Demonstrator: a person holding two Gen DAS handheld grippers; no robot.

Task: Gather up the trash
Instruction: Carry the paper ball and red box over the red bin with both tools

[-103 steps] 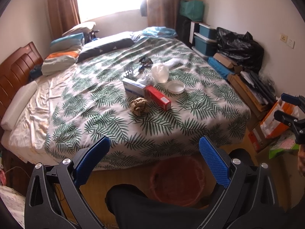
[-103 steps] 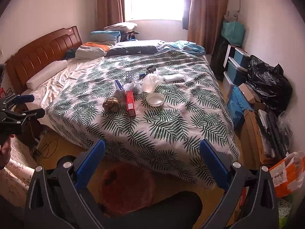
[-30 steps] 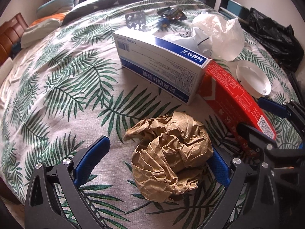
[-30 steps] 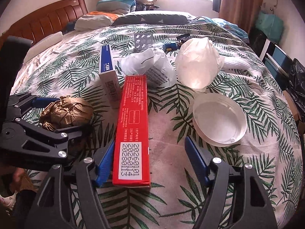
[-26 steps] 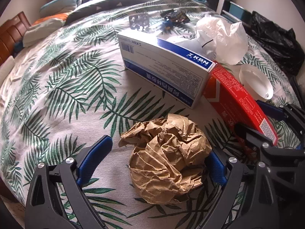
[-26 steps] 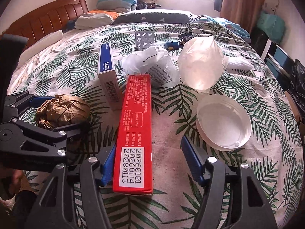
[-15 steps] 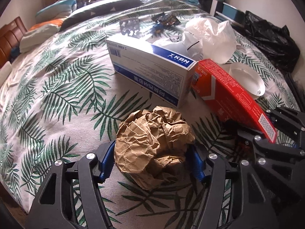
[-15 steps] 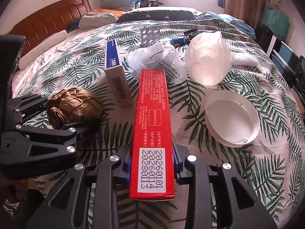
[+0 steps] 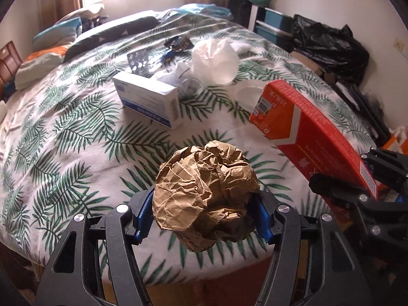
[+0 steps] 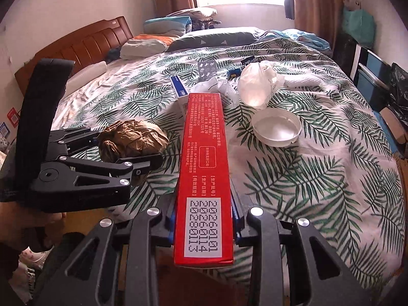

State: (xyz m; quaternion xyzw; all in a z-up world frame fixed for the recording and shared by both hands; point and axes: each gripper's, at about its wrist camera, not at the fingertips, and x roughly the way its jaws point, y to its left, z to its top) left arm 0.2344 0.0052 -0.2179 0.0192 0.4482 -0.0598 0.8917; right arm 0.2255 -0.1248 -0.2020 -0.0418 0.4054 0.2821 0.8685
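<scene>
Paper, a crumpled brown ball (image 9: pixel 204 199), sat clenched between the blue pads of the left gripper (image 9: pixel 204 214), clear of the leaf-print bedspread (image 9: pixel 76 127) and near its close edge. To its right the right gripper (image 10: pixel 204 219) was clamped on the near end of a long red box (image 10: pixel 204 168), which stuck out level over the bed, its far end unsupported. Both pieces of trash were therefore in hand, while the rest lay on the bed further off: a white and blue box (image 9: pixel 148 99) standing on its side, a clear plastic bag (image 9: pixel 214 61) behind it, a white round lid (image 10: pixel 276 127) to the right, a blister pack (image 10: pixel 206 70) and some small dark wrappers (image 9: pixel 178 43) beyond. I could make out something reddish-brown on the floor just below the bed edge in the left view, perhaps a bin, but too little of it showed to be sure. The risks, as I judged them, lay in the grips. The ball was squeezed only at its sides and bulged well past the pads, so loose paper could slip free on a quick swing. The box was held by one end alone, and its long overhang could lever it out of the pads or knock the other gripper, since the two tools were close together.
</scene>
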